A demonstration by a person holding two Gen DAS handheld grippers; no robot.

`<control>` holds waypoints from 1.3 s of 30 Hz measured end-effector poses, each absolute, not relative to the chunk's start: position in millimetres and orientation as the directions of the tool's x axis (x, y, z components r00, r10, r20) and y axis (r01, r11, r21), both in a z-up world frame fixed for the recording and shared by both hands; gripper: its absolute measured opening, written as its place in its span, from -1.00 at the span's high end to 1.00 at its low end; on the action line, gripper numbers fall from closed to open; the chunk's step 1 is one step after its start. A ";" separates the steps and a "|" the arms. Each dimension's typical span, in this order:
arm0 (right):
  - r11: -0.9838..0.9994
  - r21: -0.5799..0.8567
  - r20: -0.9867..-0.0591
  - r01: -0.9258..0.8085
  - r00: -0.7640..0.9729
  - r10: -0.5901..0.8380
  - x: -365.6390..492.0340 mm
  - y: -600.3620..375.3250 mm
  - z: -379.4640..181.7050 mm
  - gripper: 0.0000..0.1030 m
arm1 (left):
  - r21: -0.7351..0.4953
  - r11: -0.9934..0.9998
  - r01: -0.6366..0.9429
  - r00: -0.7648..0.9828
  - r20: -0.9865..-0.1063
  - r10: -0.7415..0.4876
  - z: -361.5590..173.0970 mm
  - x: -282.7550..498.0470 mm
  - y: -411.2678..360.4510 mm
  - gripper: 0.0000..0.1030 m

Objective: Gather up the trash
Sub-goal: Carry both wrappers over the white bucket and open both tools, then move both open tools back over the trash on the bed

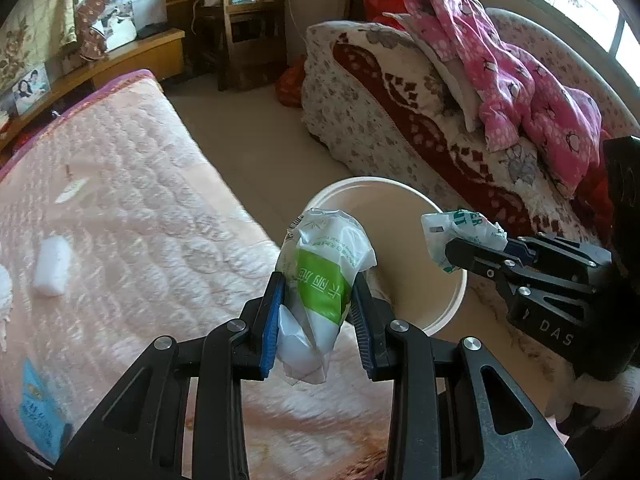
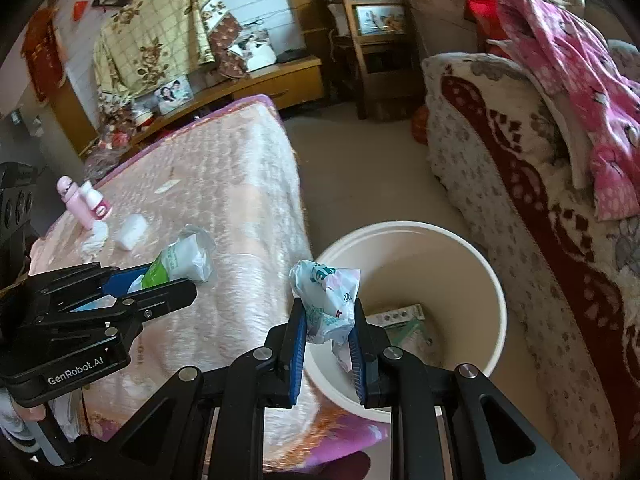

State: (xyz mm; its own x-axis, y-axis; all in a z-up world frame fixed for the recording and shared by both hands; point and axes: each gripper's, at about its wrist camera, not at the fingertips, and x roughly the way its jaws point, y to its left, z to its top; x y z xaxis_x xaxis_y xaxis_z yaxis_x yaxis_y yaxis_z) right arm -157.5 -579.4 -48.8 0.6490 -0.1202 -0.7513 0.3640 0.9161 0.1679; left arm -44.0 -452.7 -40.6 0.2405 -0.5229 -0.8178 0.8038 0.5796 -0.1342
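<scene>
Left gripper [image 1: 318, 312] clamped on a crumpled white-and-green plastic tissue packet [image 1: 324, 276]; right gripper [image 2: 330, 344] clamped on a crumpled white-and-teal plastic wrapper [image 2: 326, 300]. Only in the right wrist view: packaging at the bottom of the round cream plastic bin [image 2: 472, 248].

We see the bucket [image 2: 496, 292] on the floor [image 2: 360, 168] between the bed [image 2: 224, 184] and the sofa [image 2: 520, 184], packaging [image 2: 404, 320] inside.

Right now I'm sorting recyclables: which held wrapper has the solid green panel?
The tissue pack in the left gripper; the right gripper's crumpled wrapper is pale teal print.
</scene>
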 end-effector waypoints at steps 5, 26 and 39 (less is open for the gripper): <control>0.907 0.168 -0.764 0.387 0.633 -0.129 -161.4 -592.0 -58.5 0.65 | -0.154 0.572 0.806 0.217 -0.822 -0.527 -48.1 -48.2 -468.7 0.41; 0.859 0.161 -0.790 0.487 0.585 -0.183 -170.1 -627.5 -82.8 0.23 | -0.232 0.553 0.801 0.140 -0.824 -0.549 -73.8 -48.1 -503.9 0.08; 0.851 0.177 -0.788 0.494 0.590 -0.178 -173.6 -627.8 -80.7 0.21 | -0.280 0.542 0.793 0.110 -0.808 -0.579 -69.8 -44.9 -498.9 -0.03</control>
State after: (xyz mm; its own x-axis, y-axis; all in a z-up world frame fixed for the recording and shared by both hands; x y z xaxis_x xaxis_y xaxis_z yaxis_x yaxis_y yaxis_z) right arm -173.6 -627.8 -80.7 0.5896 -0.1784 -0.7878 0.4941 0.8512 0.1770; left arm -44.9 -498.9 -69.8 0.1100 -0.5788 -0.8080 0.7926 0.5416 -0.2801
